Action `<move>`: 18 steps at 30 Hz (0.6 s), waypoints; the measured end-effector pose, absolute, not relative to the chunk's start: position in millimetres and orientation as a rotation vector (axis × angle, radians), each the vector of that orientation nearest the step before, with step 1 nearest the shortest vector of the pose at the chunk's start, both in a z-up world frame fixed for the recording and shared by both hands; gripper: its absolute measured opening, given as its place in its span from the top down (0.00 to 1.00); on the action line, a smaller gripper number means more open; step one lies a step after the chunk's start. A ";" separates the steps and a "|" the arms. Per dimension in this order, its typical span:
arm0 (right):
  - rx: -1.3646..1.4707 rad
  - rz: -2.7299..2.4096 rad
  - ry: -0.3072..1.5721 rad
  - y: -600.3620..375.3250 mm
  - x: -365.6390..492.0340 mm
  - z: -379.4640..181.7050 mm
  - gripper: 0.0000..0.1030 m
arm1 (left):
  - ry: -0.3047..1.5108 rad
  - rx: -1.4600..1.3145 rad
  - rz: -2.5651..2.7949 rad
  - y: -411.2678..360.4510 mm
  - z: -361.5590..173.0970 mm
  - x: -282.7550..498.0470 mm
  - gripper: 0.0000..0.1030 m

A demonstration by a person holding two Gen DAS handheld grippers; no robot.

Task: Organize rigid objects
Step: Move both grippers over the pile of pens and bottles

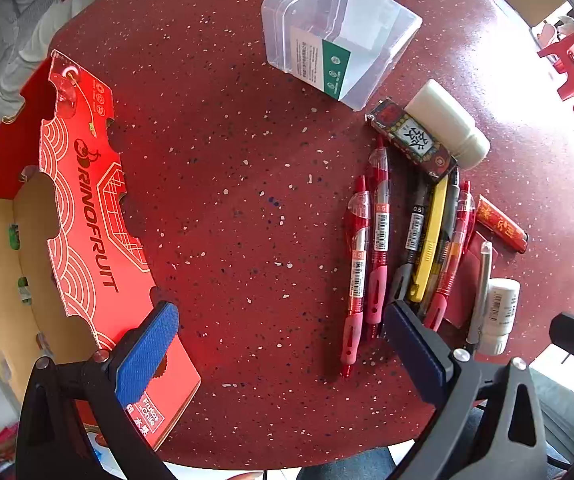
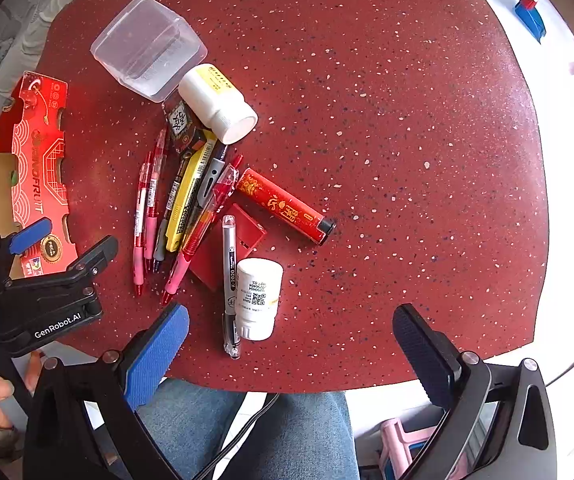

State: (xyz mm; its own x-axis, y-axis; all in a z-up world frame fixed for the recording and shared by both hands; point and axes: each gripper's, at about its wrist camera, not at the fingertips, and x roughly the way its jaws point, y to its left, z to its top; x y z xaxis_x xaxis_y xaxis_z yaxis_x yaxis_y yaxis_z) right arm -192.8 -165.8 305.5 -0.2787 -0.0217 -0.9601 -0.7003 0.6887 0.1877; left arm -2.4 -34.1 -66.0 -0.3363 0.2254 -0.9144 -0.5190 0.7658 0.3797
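Red table (image 1: pixel 227 160): pens (image 1: pixel 379 240) just beyond spread left gripper (image 1: pixel 283 336) fingers

The table (image 2: pixel 387 140) is dark red, speckled white. On it, red pens (image 2: pixel 145 216) with pink grips lie beside a yellow cutter (image 2: pixel 185 200); right of them a red tube (image 2: pixel 283 206) bears gold characters. The cardboard box (image 1: pixel 83 208) is red with pale wave lines.

My right gripper (image 2: pixel 287 354) hovers wide open over near edge of speckled red table (image 2: pixel 407 140); small white plastic bottle (image 2: pixel 257 300) lies just beyond, touching silver pen (image 2: pixel 229 276).
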 end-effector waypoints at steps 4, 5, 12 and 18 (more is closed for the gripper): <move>-0.587 0.735 1.751 -165.3 -193.5 305.1 0.00 | 1.716 -0.233 0.762 -38.0 -48.2 3.6 0.00; -0.587 0.734 1.752 -165.7 -193.5 305.0 0.00 | 1.703 -0.239 0.751 -41.6 -46.2 3.0 0.00; -0.574 0.719 1.769 -170.1 -192.2 301.6 0.00 | 1.710 -0.298 0.647 -39.7 -44.2 3.0 0.00; -0.572 0.707 1.782 -175.7 -193.8 296.1 0.00 | 1.753 -0.336 0.562 -29.0 -56.9 2.6 0.00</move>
